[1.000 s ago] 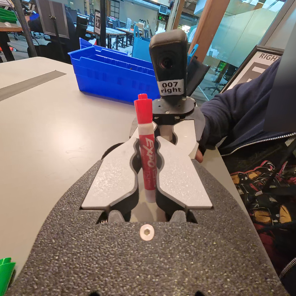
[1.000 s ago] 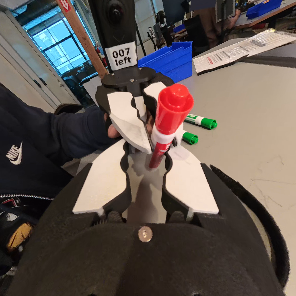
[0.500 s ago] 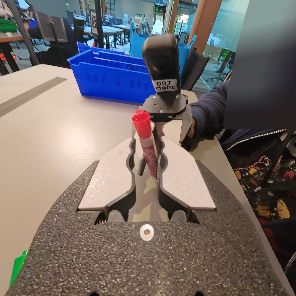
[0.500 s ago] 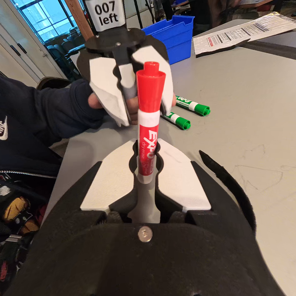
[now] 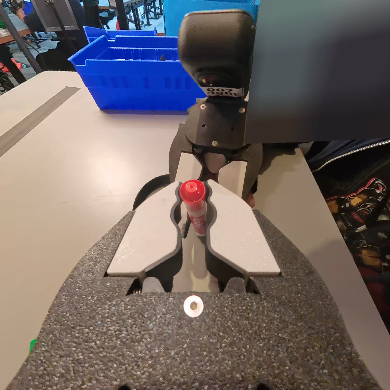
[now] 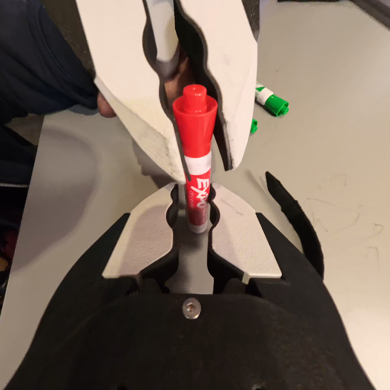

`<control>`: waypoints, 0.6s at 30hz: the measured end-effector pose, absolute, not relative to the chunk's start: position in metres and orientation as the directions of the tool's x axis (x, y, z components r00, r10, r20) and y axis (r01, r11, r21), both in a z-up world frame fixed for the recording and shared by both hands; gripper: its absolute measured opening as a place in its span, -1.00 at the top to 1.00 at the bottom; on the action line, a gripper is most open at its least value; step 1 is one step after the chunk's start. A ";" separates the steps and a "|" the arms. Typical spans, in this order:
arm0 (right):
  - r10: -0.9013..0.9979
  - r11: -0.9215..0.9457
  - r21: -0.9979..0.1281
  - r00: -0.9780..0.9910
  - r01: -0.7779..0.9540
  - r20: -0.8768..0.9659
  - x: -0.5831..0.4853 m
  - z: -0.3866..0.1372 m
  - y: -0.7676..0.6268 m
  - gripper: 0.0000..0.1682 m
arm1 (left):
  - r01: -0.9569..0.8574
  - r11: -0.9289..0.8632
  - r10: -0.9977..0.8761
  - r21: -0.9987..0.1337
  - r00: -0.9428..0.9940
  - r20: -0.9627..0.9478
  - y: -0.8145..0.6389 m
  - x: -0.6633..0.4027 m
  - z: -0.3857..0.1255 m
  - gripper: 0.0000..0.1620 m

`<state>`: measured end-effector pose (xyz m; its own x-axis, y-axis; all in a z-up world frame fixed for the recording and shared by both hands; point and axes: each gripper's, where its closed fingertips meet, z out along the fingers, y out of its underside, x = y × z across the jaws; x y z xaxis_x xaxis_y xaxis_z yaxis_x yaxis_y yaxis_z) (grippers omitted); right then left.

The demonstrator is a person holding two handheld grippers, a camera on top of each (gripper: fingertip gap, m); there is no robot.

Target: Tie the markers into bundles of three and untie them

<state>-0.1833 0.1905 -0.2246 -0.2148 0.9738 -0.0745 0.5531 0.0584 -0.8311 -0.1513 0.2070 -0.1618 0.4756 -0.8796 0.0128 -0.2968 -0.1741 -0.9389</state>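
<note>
Now that my left gripper [image 6: 197, 168] has closed back over the red marker's [image 6: 197, 160] cap, my right gripper [image 6: 192, 190] pinches the barrel upright above the surface [image 6: 316, 190]; both grip it, bundling unstarted.

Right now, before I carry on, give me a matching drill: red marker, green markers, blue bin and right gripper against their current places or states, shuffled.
Things:
1. red marker
2. green markers
3. blue bin
4. right gripper

States:
A. lying flat on the table
B. shut on a marker's barrel
C. upright, cap on top
D. standing on the table, open side up

Pairs: 1-C, 2-A, 3-D, 4-B
</note>
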 end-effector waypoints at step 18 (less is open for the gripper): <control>0.960 0.030 -0.791 -0.238 0.611 -0.147 -0.171 -0.233 0.193 0.42 | -0.281 -0.161 -0.868 -0.946 0.496 0.001 0.210 -0.136 -0.165 0.64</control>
